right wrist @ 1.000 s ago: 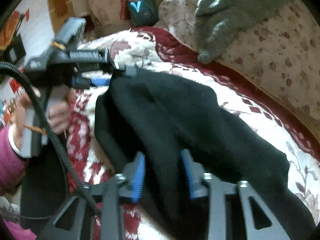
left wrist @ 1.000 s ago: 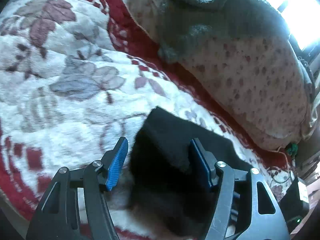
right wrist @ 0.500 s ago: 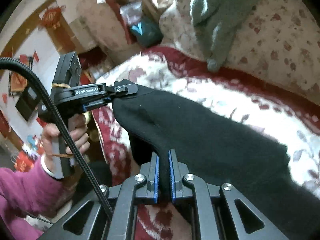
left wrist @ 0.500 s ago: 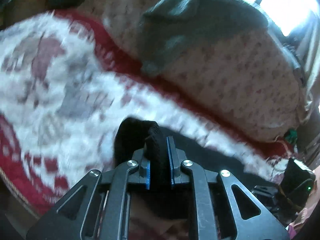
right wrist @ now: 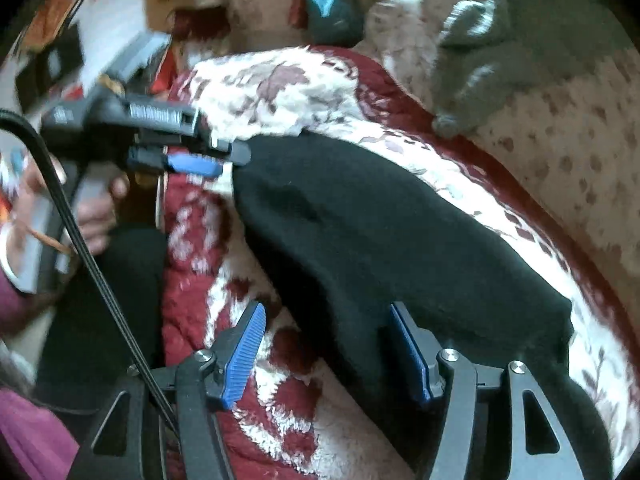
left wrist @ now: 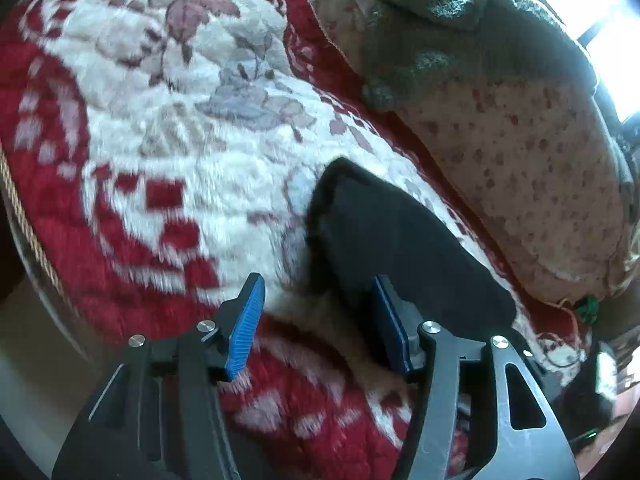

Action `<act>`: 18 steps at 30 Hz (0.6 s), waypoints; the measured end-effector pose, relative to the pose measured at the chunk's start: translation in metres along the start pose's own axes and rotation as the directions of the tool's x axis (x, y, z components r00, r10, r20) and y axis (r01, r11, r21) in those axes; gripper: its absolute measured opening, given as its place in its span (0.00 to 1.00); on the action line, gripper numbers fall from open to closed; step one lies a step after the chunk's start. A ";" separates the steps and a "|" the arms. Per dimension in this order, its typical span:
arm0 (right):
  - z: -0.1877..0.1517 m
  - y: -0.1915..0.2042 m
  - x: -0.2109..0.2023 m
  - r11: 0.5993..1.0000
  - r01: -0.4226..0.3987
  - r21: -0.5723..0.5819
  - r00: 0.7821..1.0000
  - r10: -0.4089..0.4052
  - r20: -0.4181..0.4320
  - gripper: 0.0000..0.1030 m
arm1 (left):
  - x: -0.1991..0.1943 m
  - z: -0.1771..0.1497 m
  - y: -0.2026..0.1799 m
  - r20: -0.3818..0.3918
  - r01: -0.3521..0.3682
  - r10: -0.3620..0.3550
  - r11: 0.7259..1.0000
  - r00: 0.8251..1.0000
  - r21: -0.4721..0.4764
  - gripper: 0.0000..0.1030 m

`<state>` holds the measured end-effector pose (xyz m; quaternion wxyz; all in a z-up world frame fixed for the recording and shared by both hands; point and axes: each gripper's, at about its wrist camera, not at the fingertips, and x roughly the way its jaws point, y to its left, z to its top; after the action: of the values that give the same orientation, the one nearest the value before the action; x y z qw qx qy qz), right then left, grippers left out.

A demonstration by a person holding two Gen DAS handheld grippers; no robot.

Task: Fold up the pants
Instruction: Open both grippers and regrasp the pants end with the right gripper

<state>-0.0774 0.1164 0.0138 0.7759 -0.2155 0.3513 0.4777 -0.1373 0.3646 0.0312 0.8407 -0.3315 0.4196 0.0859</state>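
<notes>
The black pants [right wrist: 380, 240] lie folded on a red and white floral blanket [right wrist: 280, 88]; they also show in the left wrist view [left wrist: 392, 244]. My left gripper [left wrist: 320, 324] is open, its blue pads spread, with the pants' left end lying between and beyond them. It shows from the side in the right wrist view [right wrist: 208, 160], at the pants' far left corner. My right gripper [right wrist: 328, 356] is open, with the pants' near edge lying between its fingers.
A spotted beige cushion [left wrist: 532, 168] with a grey knit garment [left wrist: 460, 36] on it lies behind the pants. The blanket's edge [left wrist: 24, 208] drops off at the left. A person's hand [right wrist: 96, 208] holds the left gripper.
Both grippers were shut on the pants half a second ago and are now open. The pants have dropped onto the blanket.
</notes>
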 end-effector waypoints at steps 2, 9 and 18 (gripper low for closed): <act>-0.003 0.011 0.008 0.993 0.062 -0.096 0.998 -0.064 -0.020 0.59 | -0.001 -0.009 0.002 -0.023 0.046 -0.047 0.998 0.999 -0.036 0.58; 0.011 -0.002 0.018 0.992 0.082 -0.092 0.996 -0.079 0.039 0.36 | 0.002 -0.027 -0.013 -0.045 0.096 -0.096 0.995 0.994 0.008 0.58; 0.014 -0.079 0.007 0.900 -0.210 0.381 0.975 0.163 0.152 0.33 | 0.019 -0.026 -0.042 -0.052 0.037 -0.029 0.986 0.998 0.162 0.60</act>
<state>-0.0002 0.0950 0.0176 0.7731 0.0085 0.4135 0.4809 -0.1245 0.3139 0.0259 0.8556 -0.2706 0.4402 0.0292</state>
